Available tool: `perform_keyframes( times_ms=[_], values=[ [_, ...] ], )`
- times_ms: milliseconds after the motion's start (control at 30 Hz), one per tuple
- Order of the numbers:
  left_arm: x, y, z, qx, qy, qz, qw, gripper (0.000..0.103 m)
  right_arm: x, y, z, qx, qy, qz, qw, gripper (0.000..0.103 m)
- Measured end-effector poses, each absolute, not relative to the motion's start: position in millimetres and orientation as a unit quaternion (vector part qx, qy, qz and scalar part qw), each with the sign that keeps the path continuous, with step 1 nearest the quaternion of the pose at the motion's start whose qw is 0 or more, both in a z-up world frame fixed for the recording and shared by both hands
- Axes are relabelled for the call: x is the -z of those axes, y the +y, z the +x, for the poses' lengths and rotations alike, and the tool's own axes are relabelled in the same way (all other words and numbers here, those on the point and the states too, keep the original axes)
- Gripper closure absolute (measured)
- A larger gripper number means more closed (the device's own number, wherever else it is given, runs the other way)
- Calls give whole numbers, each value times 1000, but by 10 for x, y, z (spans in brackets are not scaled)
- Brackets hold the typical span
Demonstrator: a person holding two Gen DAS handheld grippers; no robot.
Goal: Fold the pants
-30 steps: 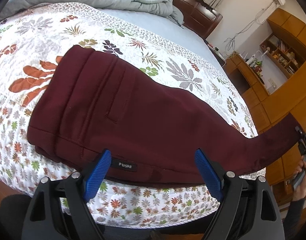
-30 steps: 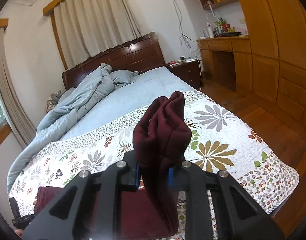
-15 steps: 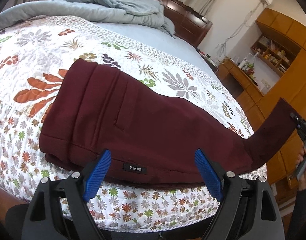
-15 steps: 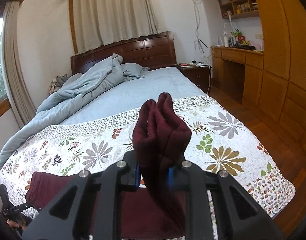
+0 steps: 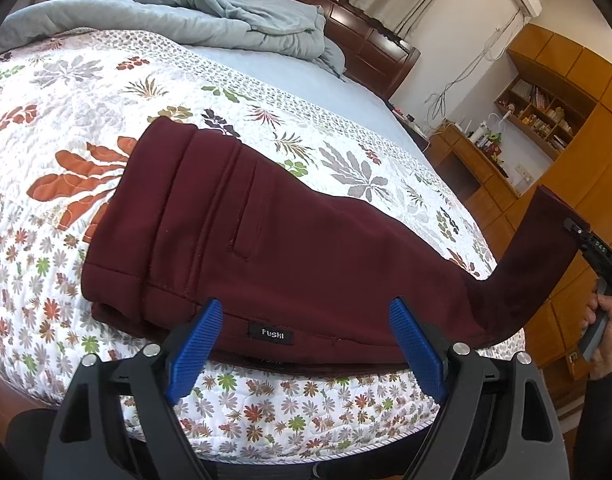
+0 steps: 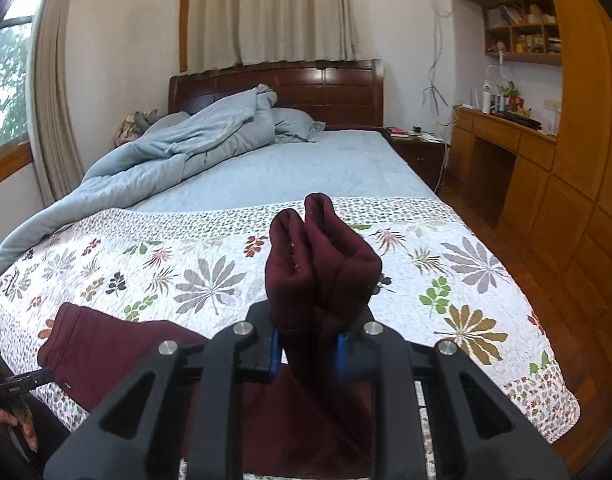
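Pants [image 5: 290, 240] flat on bed [image 5: 106, 80]; right gripper [image 6: 306, 354] fingers clamp the leg cuffs, lifted for folding over. Left gripper [image 5: 302, 344] fingers spread, empty, near waistband.

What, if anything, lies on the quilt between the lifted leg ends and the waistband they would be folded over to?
Nothing visible does. The pants lie flat on the quilt, and the right gripper holds the leg ends above bare fabric.

Bed [image 6: 306, 168] covered by floral quilt [image 5: 86, 92]; maroon pants [image 5: 266, 240] lying across quilt, grey-blue duvet [image 6: 178, 148] heaped near headboard.
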State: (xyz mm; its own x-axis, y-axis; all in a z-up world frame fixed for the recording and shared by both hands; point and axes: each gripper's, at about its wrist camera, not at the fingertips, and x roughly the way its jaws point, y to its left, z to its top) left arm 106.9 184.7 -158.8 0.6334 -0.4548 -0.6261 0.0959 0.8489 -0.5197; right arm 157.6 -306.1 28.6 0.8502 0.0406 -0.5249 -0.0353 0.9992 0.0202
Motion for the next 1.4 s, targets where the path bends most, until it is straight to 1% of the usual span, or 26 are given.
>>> perform_keyframes(
  times_ms=[667, 900, 1100, 1200, 1300, 1400],
  values=[
    [1664, 2083, 1043, 172, 388, -280, 861, 17, 48, -2183, 1952, -72, 326, -72, 940, 84],
    [1681, 2123, 1029, 180, 386, -292, 856, 16, 196, -1891, 2009, -70, 337, -124, 931, 84],
    [1683, 2170, 1002, 184, 381, -302, 854, 16, 641, -1456, 1983, -56, 343, -259, 901, 84],
    [1691, 2204, 987, 186, 380, -308, 852, 16, 1032, -1164, 1869, -59, 331, -369, 867, 84],
    [1697, 2221, 986, 188, 379, -313, 851, 15, 1576, -902, 1632, -63, 300, -508, 805, 84],
    [1706, 2228, 994, 189, 379, -316, 849, 15, 1928, -825, 1439, -74, 274, -585, 760, 84]
  ],
)
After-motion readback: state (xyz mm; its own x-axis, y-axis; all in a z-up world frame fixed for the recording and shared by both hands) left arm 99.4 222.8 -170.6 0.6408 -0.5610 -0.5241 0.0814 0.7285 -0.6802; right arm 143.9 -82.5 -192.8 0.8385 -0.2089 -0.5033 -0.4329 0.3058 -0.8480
